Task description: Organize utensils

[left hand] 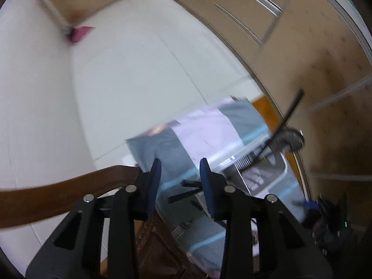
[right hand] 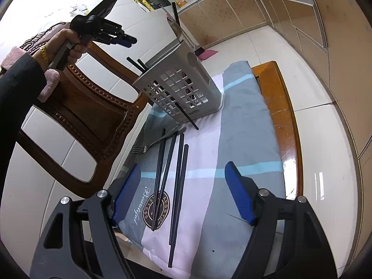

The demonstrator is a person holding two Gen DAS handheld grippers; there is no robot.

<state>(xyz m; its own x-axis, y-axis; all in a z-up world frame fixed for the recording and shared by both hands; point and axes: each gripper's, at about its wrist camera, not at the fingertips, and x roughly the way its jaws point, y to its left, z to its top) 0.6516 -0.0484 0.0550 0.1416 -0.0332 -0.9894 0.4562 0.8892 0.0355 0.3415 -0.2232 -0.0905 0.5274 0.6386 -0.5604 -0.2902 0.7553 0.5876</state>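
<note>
Room: white floor tiles (right hand: 290, 46) and tan cabinets (right hand: 232, 7) surround my work area; a carved wooden chair (right hand: 93, 107) stands at its left edge.
Table: an orange-wood table (right hand: 286, 121) carries a grey, white and blue cloth (right hand: 244, 139).
Holder: I see a white slotted utensil holder (right hand: 183, 88) at the cloth's far end, black sticks poking from its top.
Utensils: four black chopsticks (right hand: 180, 174) lie side by side on the cloth, a fork (right hand: 148, 146) just beside them; one more chopstick (right hand: 187, 116) leans at the holder's base.
Left tool (left hand: 180, 181): raised in a person's hand (right hand: 69, 44), jaws narrow, nothing between them.
Right tool (right hand: 181, 195): jaws wide, empty, above the chopsticks' near ends.
</note>
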